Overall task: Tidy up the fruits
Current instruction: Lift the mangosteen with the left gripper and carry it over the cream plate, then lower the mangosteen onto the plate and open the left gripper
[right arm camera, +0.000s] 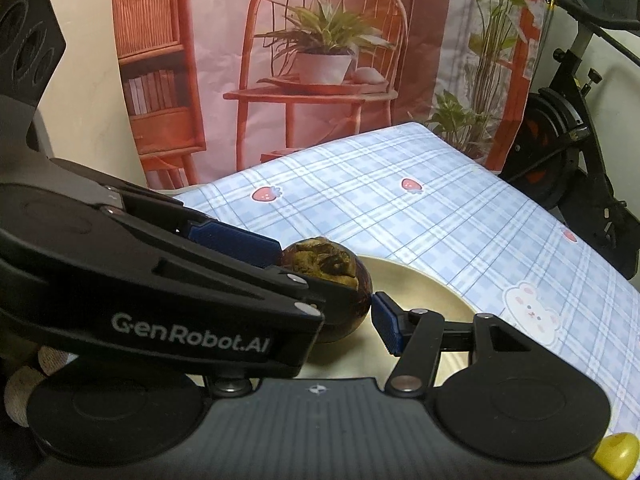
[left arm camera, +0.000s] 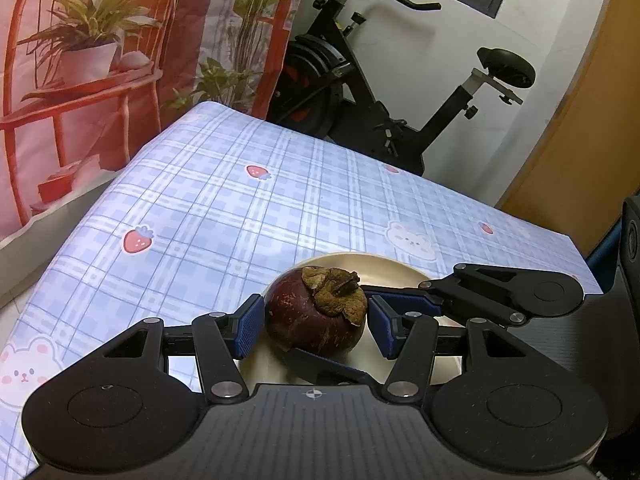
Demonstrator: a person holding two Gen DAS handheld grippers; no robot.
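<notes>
One dark purple mangosteen [left arm camera: 308,324] with a dry brown calyx is over a cream plate [left arm camera: 360,258]. My left gripper [left arm camera: 316,328] has its blue pads on the fruit's left and right sides. My right gripper [left arm camera: 328,320] reaches in from the right, with one blue finger behind the fruit and one in front of it. In the right wrist view the mangosteen [right arm camera: 344,280] is over the plate [right arm camera: 440,292]. There the right gripper [right arm camera: 316,316] has one pad against the fruit, and the other pad is hidden. The left gripper [right arm camera: 304,280] crosses in front.
The table has a blue checked cloth [left arm camera: 240,208] printed with strawberries and bears. A black exercise bike [left arm camera: 360,100] stands past the far edge, next to a printed backdrop [right arm camera: 320,60]. A yellow object [right arm camera: 616,454] shows at the bottom right corner.
</notes>
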